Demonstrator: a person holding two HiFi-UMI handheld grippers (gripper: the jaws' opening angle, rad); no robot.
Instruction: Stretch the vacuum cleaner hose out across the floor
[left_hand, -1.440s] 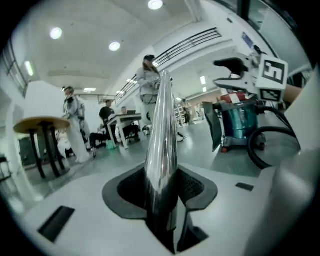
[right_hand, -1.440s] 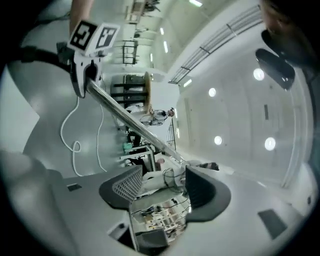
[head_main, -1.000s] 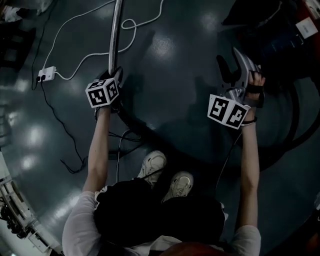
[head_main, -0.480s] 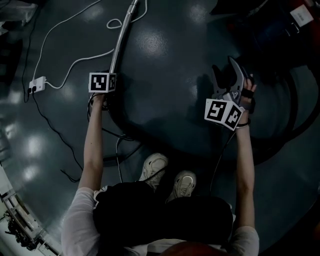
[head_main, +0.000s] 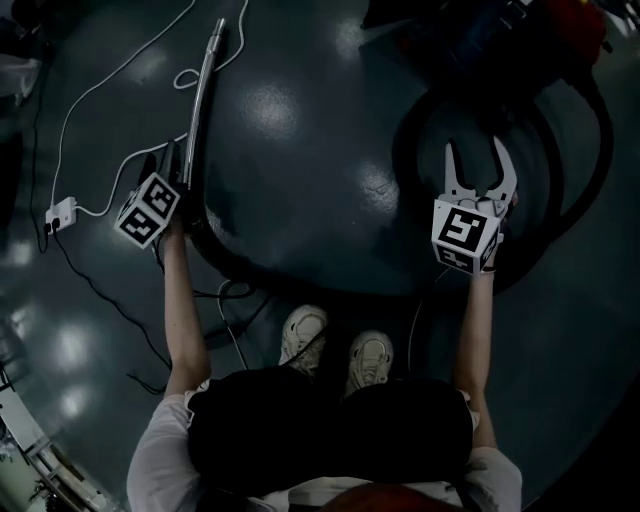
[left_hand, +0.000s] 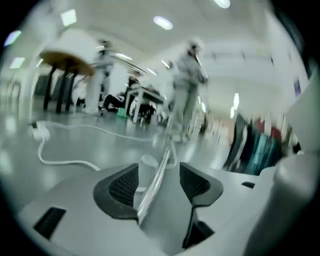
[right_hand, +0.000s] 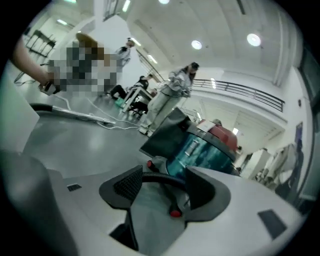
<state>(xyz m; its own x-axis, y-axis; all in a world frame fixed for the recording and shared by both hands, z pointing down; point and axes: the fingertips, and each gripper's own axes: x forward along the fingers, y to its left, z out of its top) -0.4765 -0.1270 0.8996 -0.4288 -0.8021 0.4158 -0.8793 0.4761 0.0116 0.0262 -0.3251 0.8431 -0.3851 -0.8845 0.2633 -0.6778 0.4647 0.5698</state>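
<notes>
**Wand loose in the left gripper, right gripper open over the coiled hose**

In the head view the left gripper (head_main: 172, 165) sits at the near end of the vacuum's metal wand (head_main: 203, 90), which lies on the floor pointing away from the person. Only the left gripper view settles the grip. Its jaws have just been opening, and the wand runs between the pads, clear of the right one, so it is released rather than clamped.

A white cable (head_main: 95, 85) snakes past to a white plug block (head_main: 58, 213). The black vacuum hose (head_main: 235, 262) curves from the wand in front of the person's white sneakers (head_main: 305, 335) and loops into a coil at the right.

The right gripper (head_main: 474, 158) hovers above that coil with its jaws spread, gripping nothing. Its own view shows the vacuum cleaner (right_hand: 200, 145) plainly: a red top, a teal drum and a pale label too small to read.

The floor (head_main: 300, 150) is dark and glossy, flecked with lamp reflections. The gripper views show a bright hall with ceiling lights, tables and a railing. Each gripper's cube bears black-and-white square markers.
</notes>
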